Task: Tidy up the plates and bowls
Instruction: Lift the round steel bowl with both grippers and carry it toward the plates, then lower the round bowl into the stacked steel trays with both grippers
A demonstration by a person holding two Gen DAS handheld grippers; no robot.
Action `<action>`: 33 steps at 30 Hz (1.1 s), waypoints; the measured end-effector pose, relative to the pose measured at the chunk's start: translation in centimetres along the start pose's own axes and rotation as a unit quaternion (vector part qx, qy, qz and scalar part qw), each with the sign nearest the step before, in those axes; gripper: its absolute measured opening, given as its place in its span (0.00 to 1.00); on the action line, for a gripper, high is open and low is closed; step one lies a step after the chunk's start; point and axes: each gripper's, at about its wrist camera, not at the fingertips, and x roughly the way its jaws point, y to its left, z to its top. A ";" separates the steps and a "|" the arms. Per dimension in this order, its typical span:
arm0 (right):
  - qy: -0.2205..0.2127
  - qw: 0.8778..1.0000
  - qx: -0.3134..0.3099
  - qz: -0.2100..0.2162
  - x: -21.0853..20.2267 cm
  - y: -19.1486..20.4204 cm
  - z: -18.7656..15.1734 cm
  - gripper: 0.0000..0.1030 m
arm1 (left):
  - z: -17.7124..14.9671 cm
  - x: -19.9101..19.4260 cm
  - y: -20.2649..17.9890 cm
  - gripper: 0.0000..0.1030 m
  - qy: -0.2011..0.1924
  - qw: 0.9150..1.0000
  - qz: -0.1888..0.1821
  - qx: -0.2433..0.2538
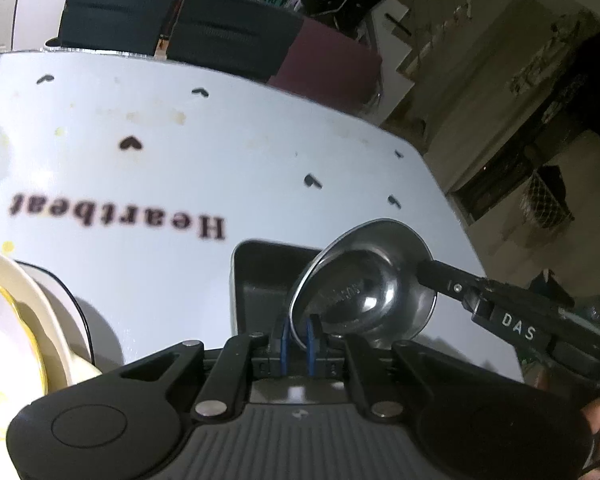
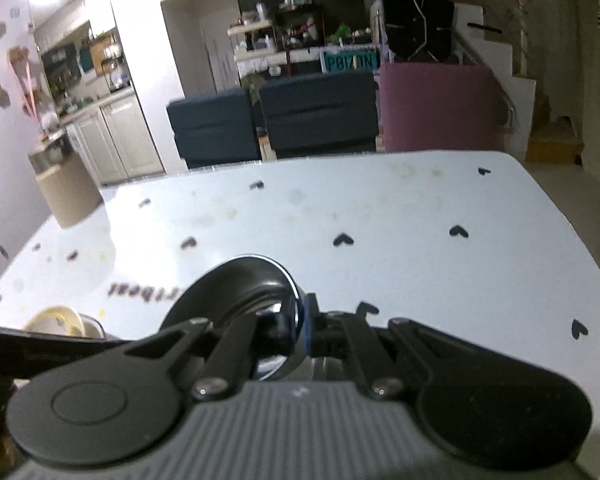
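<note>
Both grippers pinch one shiny steel bowl [image 1: 364, 292] by its rim: the left gripper [image 1: 298, 338] clamps its blue pads on the near edge, the right gripper [image 2: 296, 328] on the far-right edge. Tilted on its side, the bowl hangs over a dark tray [image 1: 260, 276]. Cream floral plates [image 1: 16, 320] sit left on the white heart-print table [image 1: 220, 168].
</note>
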 end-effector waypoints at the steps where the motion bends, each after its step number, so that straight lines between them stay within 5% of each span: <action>1: 0.006 1.000 -0.003 -0.002 0.5 0.0 -0.1 0.05 | -0.1 0.3 0.2 0.10 0.006 1.000 0.001 -0.003; 21: 0.096 0.994 -0.034 -0.026 5.6 0.8 -2.0 0.05 | -0.8 2.0 0.4 0.13 0.033 0.998 0.020 0.042; 33: 0.106 0.994 -0.029 -0.020 6.5 0.7 -1.7 0.08 | -0.8 1.3 0.2 0.18 0.032 0.998 0.014 0.047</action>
